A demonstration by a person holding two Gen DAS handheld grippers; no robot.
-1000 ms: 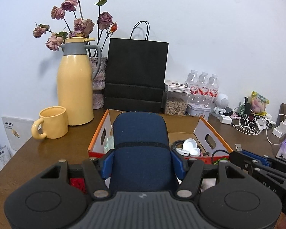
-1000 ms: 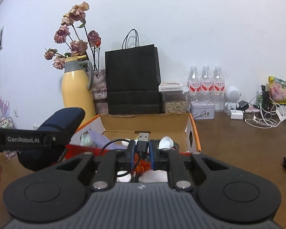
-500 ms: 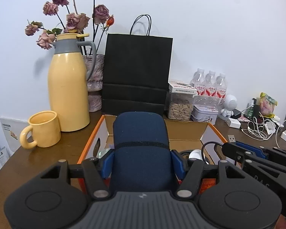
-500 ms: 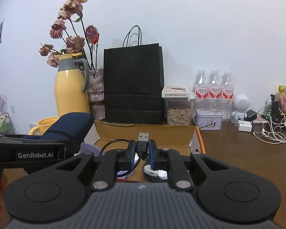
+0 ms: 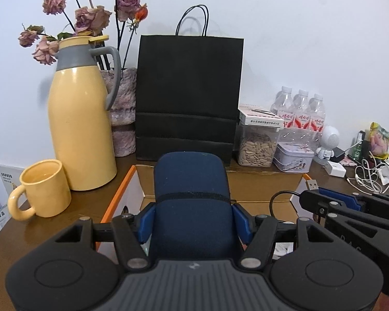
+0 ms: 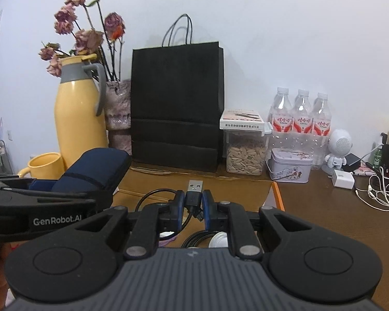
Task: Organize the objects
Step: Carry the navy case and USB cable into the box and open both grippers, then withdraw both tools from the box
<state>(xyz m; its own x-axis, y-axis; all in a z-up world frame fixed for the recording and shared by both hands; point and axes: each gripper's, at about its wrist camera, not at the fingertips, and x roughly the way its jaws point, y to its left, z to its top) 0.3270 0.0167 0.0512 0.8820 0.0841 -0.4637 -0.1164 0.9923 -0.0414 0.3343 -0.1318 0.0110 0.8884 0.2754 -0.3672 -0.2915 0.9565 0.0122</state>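
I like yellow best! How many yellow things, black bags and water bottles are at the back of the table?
Yellow things: 2, the jug and the mug
Black bags: 1
Water bottles: 3
Total: 6

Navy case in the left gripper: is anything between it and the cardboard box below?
Nothing visible. The navy case, clamped in the left gripper, hangs over the open cardboard box; the box floor directly beneath is hidden.
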